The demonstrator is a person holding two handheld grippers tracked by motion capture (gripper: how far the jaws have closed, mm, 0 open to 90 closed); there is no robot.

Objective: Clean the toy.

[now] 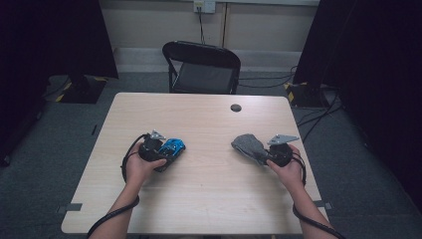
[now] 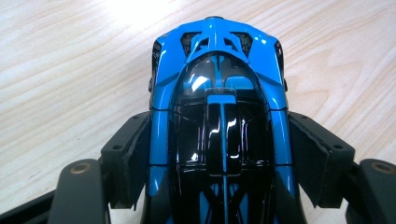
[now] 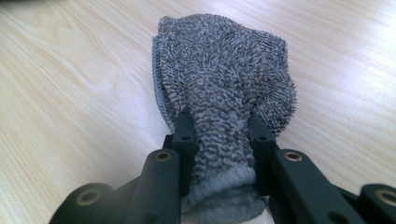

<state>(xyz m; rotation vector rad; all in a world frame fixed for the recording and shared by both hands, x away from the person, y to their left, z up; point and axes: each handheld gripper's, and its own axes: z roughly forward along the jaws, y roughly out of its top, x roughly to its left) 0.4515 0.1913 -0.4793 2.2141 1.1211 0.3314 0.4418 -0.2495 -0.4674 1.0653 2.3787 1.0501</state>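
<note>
While your left gripper (image 1: 166,149) clamps the blue toy car (image 2: 219,121) by its flanks, the car sits low over the left half of the wooden table (image 1: 209,199). Your right gripper (image 1: 263,154) is pinched tight on a bunched grey cloth (image 3: 224,88), which rests on the table's right half. Both forearms reach in from the near edge, with the grippers angled inward and well apart.
</note>
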